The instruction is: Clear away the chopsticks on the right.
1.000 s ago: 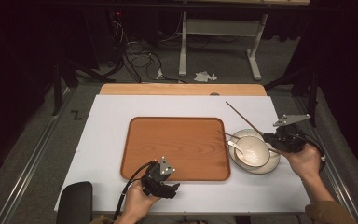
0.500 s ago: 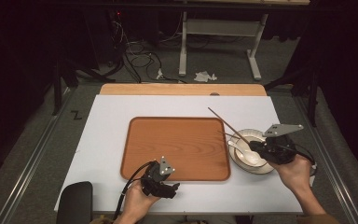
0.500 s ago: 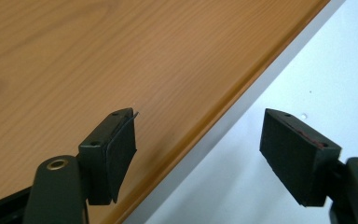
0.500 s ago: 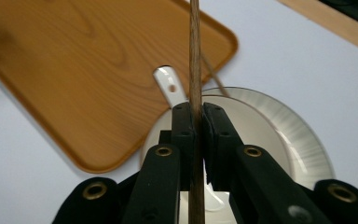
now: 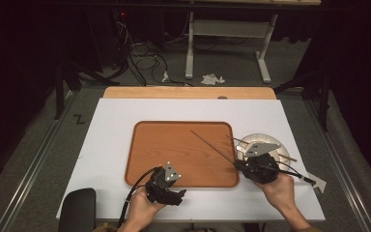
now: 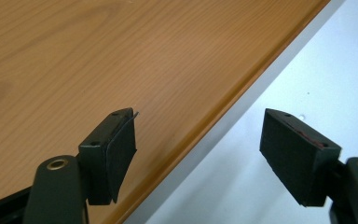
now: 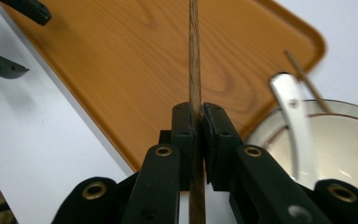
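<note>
Right gripper [image 5: 241, 166] clamps a chopstick [image 5: 212, 146] slanting over the tray [image 5: 147, 159]; its own view reveals bowl [image 7: 349, 154] and spoon [image 7: 291, 116]. Left gripper [image 6: 198, 154] rests, jaws wide.

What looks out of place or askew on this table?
Little stands out. One chopstick is clamped in the right gripper and slants over the tray, while its partner leans on the bowl beside a white spoon. Nothing looks spilled or damaged. The left gripper is open over the tray's edge.
</note>
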### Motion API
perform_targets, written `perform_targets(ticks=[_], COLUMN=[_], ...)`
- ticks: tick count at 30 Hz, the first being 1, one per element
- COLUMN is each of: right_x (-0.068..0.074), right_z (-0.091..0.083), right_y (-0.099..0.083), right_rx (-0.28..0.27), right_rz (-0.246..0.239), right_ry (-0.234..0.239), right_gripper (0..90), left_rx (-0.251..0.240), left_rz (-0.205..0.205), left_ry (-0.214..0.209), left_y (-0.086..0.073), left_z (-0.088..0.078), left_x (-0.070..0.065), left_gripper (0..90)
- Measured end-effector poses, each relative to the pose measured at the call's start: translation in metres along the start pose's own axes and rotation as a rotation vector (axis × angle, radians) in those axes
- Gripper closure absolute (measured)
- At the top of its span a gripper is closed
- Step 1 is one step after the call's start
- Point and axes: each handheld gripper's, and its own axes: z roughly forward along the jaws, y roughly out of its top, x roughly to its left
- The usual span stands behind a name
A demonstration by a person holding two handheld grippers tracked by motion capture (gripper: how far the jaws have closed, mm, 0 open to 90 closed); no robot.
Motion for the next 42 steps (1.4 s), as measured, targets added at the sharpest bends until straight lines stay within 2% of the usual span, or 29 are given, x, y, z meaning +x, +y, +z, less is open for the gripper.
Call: perform_targets(ticks=[6, 13, 22, 26, 30, 32, 42], right_x=[0.009, 0.012, 0.014, 0.014, 0.013, 0.013, 0.012], right_z=[0.025, 0.052, 0.076, 0.081, 0.08, 0.081, 0.079], right_y=[0.001, 0.0, -0.003, -0.004, -0.005, -0.005, -0.007], right_rx=[0.027, 0.082, 0.157, 0.18, 0.177, 0.174, 0.179], right_rz=[0.021, 0.019, 0.027, 0.031, 0.035, 0.034, 0.083], right_ry=[0.013, -0.029, -0.033, -0.033, -0.036, -0.042, -0.089], right_gripper=[84.8, 84.7, 84.0, 82.4, 81.1, 83.3, 84.1], left_rx=[0.001, -0.002, 0.005, 0.009, 0.004, 0.003, -0.002], left_rz=[-0.001, 0.001, 0.012, 0.017, 0.016, 0.013, 0.012], left_ry=[-0.001, -0.001, -0.002, -0.002, 0.001, -0.001, 0.003], left_y=[0.0, 0.001, 0.001, 0.001, 0.0, 0.001, 0.001], left_z=[0.0, -0.001, 0.0, 0.001, 0.001, 0.0, -0.002], left_x=[0.0, 0.0, -0.002, -0.003, -0.002, -0.002, -0.001], left_gripper=[26.8, 26.8, 26.8, 26.8, 26.8, 26.8, 26.8])
